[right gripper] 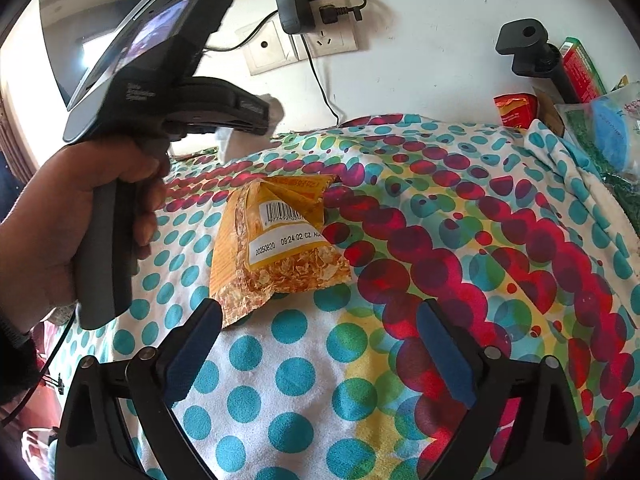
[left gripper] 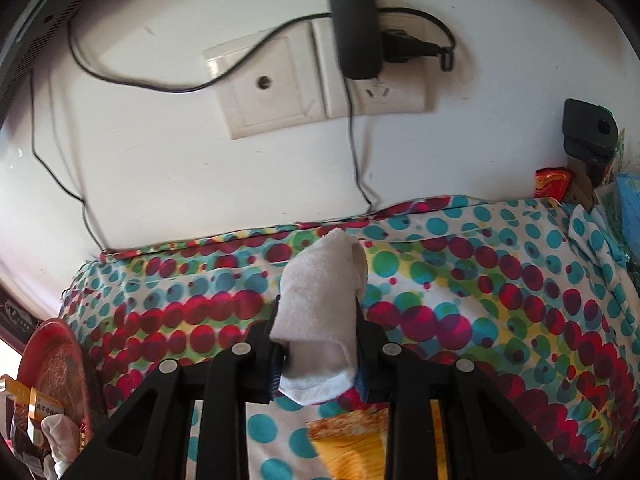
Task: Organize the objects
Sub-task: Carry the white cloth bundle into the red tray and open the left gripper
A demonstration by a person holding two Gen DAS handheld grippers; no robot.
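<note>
now our left gripper (left gripper: 318, 344) clamps a rolled white cloth (left gripper: 322, 304) above the dotted sheet (left gripper: 500, 300); our right gripper (right gripper: 320, 344) gapes empty beside the snack bag (right gripper: 276, 244). next, probably a spot to put the cloth.

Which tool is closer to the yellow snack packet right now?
Right. The right tool sits open just before the yellow snack packet; the left tool, clamped on a white cloth, is raised above it.

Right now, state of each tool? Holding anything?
Left tool: closed on a white rolled cloth, lifted off the dotted bedspread.
Right tool: open, empty; yellow snack packet lies just ahead of it.
</note>
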